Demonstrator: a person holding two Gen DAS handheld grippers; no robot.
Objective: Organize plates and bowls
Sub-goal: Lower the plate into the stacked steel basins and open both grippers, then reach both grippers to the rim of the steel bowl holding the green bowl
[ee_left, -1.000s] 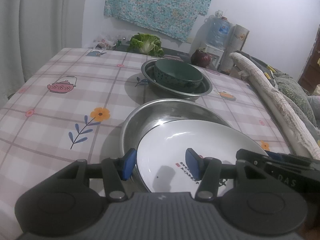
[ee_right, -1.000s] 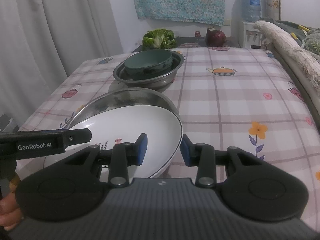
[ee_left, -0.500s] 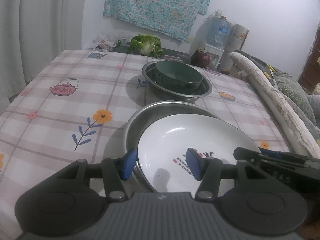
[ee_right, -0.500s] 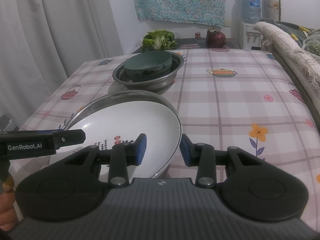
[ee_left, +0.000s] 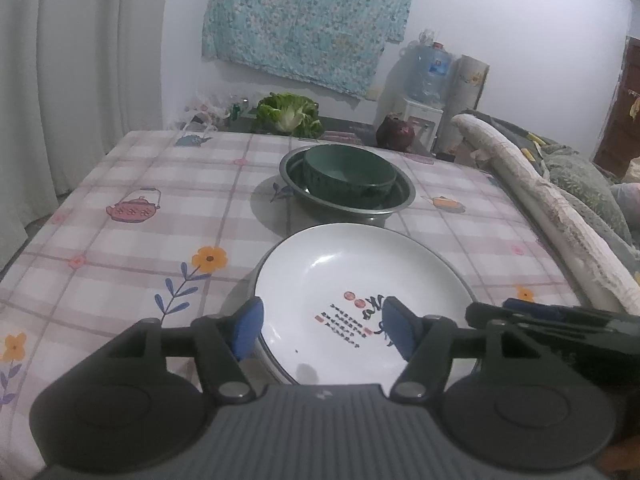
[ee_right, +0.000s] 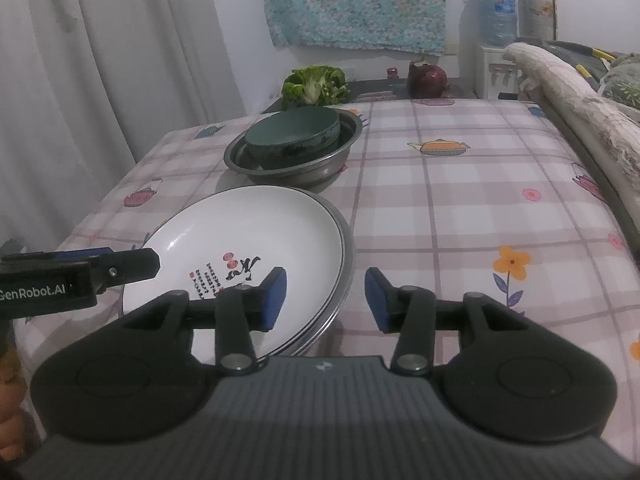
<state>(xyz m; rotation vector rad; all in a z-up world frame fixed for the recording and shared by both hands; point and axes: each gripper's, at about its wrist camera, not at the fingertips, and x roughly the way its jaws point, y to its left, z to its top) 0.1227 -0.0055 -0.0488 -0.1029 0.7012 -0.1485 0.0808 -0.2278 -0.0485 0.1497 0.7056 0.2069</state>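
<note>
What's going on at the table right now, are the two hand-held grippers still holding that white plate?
No. The white plate now lies flat in the steel pan near the table edge. The left hand-held gripper and right hand-held gripper each straddle its rim, but their jaws have just been opening and the pads no longer press on it. Farther back, the green bowl sits nested in a steel basin on the checked tablecloth.

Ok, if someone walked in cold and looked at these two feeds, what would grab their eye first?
The white plate with red and black lettering, lying nearest on a metal plate, with the jaws of both grippers just opened at its left and right rims. Behind it, a dark green bowl sits inside a steel basin mid-table on the checked tablecloth.
</note>
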